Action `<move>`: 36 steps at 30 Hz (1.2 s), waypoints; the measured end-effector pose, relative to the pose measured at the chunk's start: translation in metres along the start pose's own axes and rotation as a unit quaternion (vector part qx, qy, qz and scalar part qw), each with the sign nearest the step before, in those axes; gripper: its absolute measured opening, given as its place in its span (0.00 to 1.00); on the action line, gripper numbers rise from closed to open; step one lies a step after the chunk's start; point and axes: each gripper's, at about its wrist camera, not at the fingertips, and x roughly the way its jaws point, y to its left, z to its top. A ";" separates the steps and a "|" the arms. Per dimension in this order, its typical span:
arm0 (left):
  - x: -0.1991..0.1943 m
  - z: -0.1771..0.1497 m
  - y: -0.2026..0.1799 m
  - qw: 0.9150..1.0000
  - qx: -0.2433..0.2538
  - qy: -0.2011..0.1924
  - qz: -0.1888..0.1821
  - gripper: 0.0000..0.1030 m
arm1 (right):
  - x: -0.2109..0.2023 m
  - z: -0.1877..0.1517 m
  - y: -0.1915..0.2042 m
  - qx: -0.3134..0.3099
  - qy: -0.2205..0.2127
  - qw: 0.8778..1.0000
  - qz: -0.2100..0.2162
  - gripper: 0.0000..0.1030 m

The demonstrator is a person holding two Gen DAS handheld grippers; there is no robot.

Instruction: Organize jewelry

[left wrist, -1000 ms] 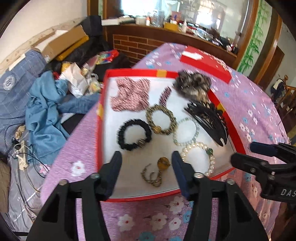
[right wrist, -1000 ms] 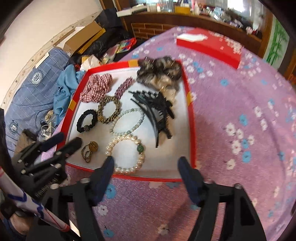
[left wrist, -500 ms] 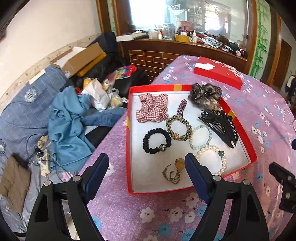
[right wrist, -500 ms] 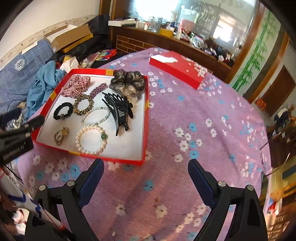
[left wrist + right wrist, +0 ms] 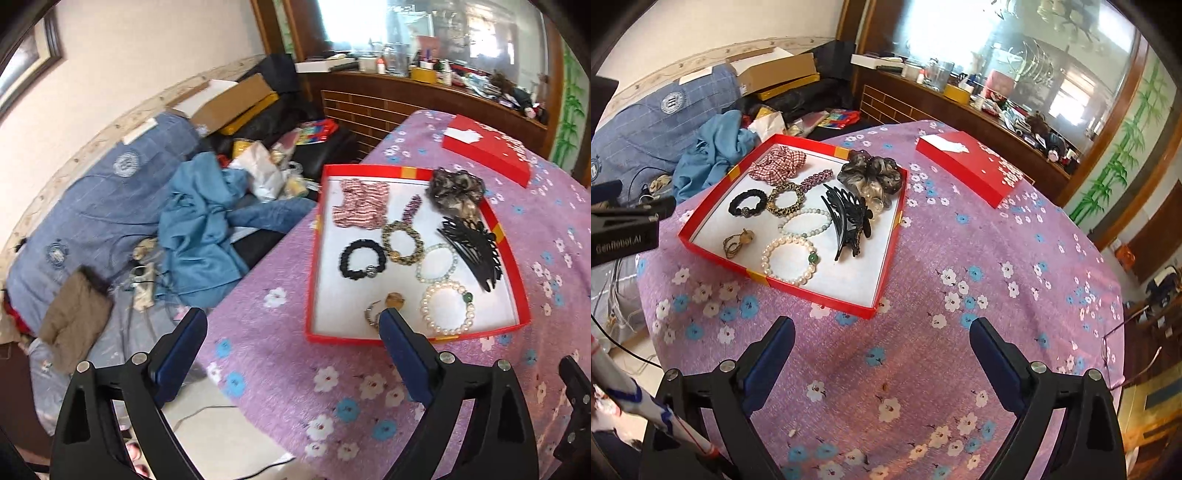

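A red tray [image 5: 314, 258] [image 5: 886, 258] with a white floor sits on the purple flowered tablecloth. In it lie a pearl bracelet [image 5: 447, 307] [image 5: 792, 263], a pale bead bracelet [image 5: 805, 221], a black hair tie [image 5: 360, 258] [image 5: 748, 204], a leopard hair tie [image 5: 402, 243], a black claw clip [image 5: 472, 254] [image 5: 847, 218], a checked scrunchie [image 5: 360, 205] [image 5: 779, 164], a dark scrunchie [image 5: 871, 173] and a gold piece [image 5: 384, 306] [image 5: 737, 242]. My left gripper [image 5: 293, 345] is open and empty, near the tray's front left corner. My right gripper [image 5: 882, 350] is open and empty over the cloth, short of the tray.
A red lid [image 5: 967, 168] [image 5: 487, 151] lies further back on the table. Left of the table is a bed with blue clothes [image 5: 199, 229] and clutter. A wooden counter [image 5: 960, 107] with bottles stands behind. The left gripper's body shows at the right wrist view's left edge [image 5: 624, 225].
Both grippers pulled back and up from the tray, and the left one opened wide and swung left. Nothing in the tray moved.
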 end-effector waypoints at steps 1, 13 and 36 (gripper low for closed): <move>-0.003 0.000 0.000 1.000 0.002 -0.001 0.006 0.91 | -0.001 0.000 -0.001 -0.001 -0.002 1.000 0.001 0.95; -0.031 0.004 0.000 0.999 0.012 -0.008 0.034 0.91 | -0.006 -0.001 -0.003 -0.016 -0.019 0.999 0.020 0.95; -0.024 0.000 0.022 0.999 -0.010 -0.016 0.041 0.91 | -0.008 0.006 0.027 -0.055 -0.018 0.998 0.019 0.95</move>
